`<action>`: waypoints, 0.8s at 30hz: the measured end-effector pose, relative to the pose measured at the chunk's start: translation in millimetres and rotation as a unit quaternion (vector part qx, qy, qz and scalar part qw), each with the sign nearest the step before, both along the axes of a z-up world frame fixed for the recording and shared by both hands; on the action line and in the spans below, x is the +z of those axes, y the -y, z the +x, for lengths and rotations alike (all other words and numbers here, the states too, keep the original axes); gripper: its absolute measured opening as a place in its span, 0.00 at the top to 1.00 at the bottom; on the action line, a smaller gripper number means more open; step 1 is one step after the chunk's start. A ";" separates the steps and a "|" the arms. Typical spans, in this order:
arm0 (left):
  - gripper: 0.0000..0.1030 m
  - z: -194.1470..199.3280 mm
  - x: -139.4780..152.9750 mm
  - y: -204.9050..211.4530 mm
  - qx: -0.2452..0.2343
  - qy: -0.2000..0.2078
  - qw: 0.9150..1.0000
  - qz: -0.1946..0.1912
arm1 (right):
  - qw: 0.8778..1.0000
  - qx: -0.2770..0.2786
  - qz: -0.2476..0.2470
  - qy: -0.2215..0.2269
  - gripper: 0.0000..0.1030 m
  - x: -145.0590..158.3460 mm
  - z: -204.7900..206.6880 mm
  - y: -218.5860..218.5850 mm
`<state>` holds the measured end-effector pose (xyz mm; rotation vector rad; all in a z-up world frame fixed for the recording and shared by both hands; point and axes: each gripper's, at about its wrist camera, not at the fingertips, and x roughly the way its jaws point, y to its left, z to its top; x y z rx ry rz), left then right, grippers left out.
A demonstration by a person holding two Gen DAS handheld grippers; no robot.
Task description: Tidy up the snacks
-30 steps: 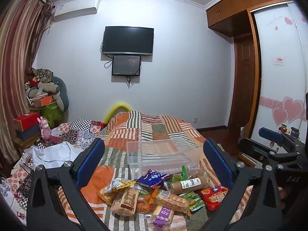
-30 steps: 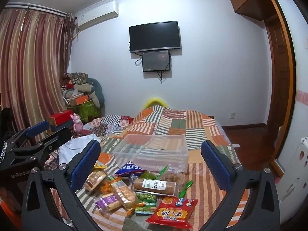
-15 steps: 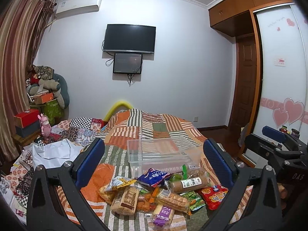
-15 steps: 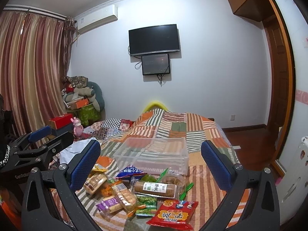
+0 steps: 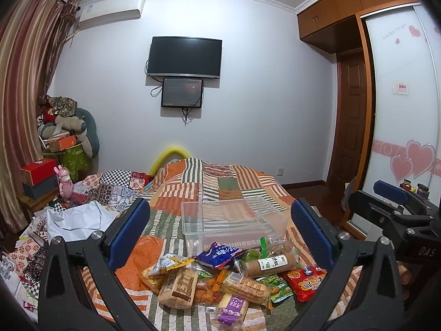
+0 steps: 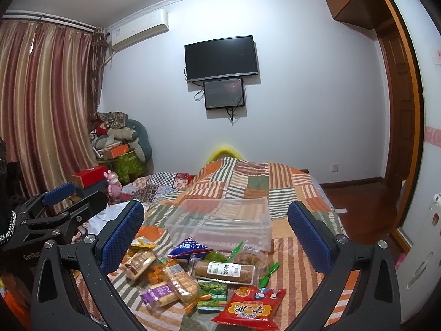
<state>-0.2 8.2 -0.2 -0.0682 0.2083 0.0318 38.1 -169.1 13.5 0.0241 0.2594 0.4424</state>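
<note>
Nothing has been sorted yet, as far as I can see. The clear plastic bin (image 5: 231, 220) sits on the patchwork bed (image 5: 220, 182) with nothing in it, and the whole pile of snacks (image 5: 220, 281) lies loose on the quilt just in front of it, the nearest packets almost touching its front wall. I pick out a blue packet (image 6: 191, 248), a long biscuit roll (image 6: 223, 271) with a green-and-white label, a red bag (image 6: 252, 307) closest to the right side, a purple-wrapped bar (image 6: 158, 293), and several cracker packs heaped together.

The left claw (image 5: 219, 237) hangs above the pile, jaws spread wide and holding nothing. The right claw (image 6: 215, 237) is the same: wide apart, unloaded, well short of any packet.

So my reading is that the job sits at its very start, with every snack left to be picked up and placed in the bin.
</note>
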 end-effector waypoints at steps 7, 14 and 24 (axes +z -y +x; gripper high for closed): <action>0.00 -2.7 2.0 3.0 0.005 0.005 1.000 0.003 | 1.000 0.002 0.004 0.000 0.00 -0.4 0.1 1.3; 0.00 -3.5 2.9 5.7 0.002 0.006 1.000 0.008 | 1.000 0.005 0.005 0.001 0.00 -1.5 -1.1 0.5; 0.00 -3.2 1.8 6.7 0.002 0.006 1.000 0.009 | 1.000 0.009 0.008 0.001 0.00 -1.4 -0.1 1.3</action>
